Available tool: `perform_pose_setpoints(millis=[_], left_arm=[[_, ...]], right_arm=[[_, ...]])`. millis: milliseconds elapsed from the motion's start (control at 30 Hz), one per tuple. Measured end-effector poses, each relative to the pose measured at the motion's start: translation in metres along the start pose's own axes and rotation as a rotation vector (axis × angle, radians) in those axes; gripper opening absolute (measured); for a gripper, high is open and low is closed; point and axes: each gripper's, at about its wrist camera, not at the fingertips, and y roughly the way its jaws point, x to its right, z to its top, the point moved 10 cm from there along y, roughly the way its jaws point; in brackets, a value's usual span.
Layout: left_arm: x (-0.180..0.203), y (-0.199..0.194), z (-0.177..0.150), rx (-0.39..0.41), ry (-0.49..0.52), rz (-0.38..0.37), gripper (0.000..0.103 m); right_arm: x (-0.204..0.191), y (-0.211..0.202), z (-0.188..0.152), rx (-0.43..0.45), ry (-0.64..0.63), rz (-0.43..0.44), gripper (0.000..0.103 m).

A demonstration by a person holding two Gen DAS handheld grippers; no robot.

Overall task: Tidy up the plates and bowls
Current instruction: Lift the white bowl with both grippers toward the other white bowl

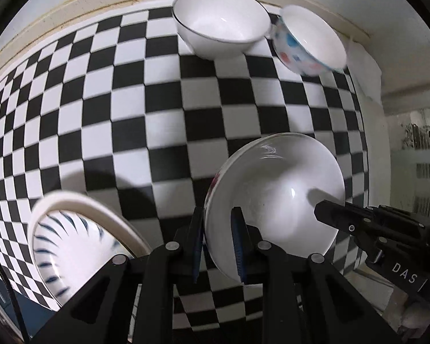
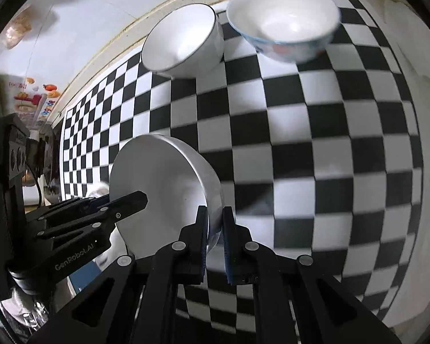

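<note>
up close in the left wrist view, the left claw [image 1: 218, 240] is pinching the near rim of a white bowl [image 1: 275, 197], one blue pad outside the wall and one inside. the bowl is tilted above the checkered table [image 1: 129, 120]. the right claw [image 1: 326, 212] reaches in from the right, its tip over the bowl's opposite rim. a plate with blue dashes [image 1: 66, 238] and a cream rim sits at the lower left, beside the left claw. at the far edge of the table, near the wall, a plain white bowl with a thin dark rim [image 1: 220, 25] stands just beside a bowl with red and blue spots [image 1: 304, 43]; whether they touch i cannot tell.

from the right wrist view, the right claw [image 2: 215, 238] is pressed onto the rim of the same white bowl [image 2: 163, 189], the wall caught between its pads. the left claw [image 2: 129, 200] comes in from the left across the bowl's inside. the dark-rimmed bowl [image 2: 183, 43] and the spotted bowl [image 2: 283, 20] sit side by side at the top.
</note>
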Motion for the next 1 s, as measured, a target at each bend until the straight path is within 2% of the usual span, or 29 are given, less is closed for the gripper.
perform_pose_setpoints(millis=[200, 433, 1000], left_arm=[[0.012, 0.018, -0.025, -0.047, 0.0, -0.009, 0.017], [0.022, 0.039, -0.039, -0.096, 0.016, -0.002, 0.017], [0.027, 0.055, -0.049, -0.16, 0.039, 0.009, 0.017]], right_arm=[[0.02, -0.001, -0.034, -0.034, 0.035, 0.003, 0.011], [0.04, 0.012, -0.057, -0.081, 0.072, -0.008, 0.011], [0.053, 0.024, -0.061, -0.136, 0.09, -0.033, 0.011]])
